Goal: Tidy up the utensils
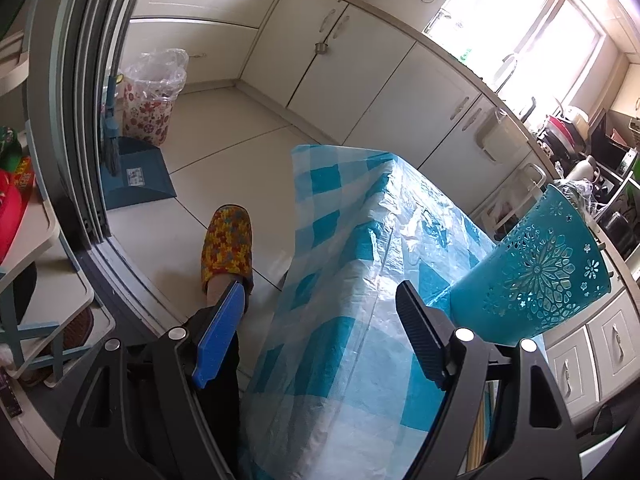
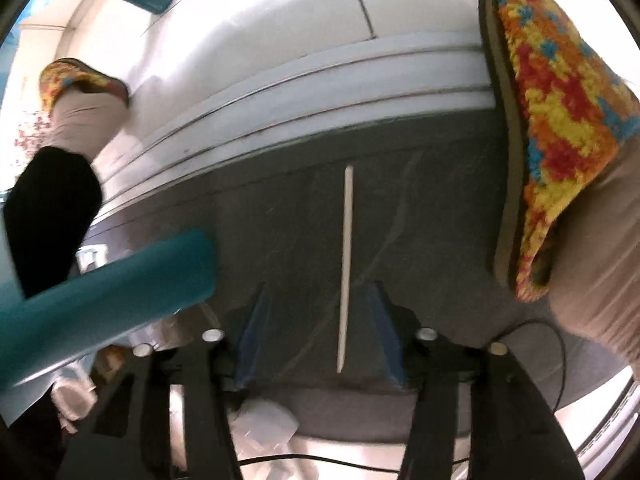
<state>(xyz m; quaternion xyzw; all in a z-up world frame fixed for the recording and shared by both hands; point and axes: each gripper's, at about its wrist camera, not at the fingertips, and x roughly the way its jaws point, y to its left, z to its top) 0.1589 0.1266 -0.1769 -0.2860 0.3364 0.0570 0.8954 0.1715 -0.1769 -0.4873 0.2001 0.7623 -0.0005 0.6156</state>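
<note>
Chopstick (image 2: 345, 268): lies alone on the dark floor, between the open jaws of the right gripper (image 2: 318, 332), untouched.
Left gripper (image 1: 320, 304): wide, empty, beside teal holder (image 1: 536, 268).
Risk: thin stick may roll or slip away when pinched; slipper (image 2: 560, 128) near.

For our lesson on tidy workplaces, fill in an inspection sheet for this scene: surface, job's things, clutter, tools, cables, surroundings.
Surface: table under a blue-checked cloth with a clear plastic cover.
Job's things: teal cut-out basket on the table; pale stick, likely a chopstick, lying on the dark floor.
Clutter: dustpan, broom and lined bin on the floor.
Tools: left tool open, empty; right tool open, pointing down over the stick, not gripping it.
Cables: black cable on the floor.
Surroundings: white cabinets, window, a person's patterned slipper.
</note>
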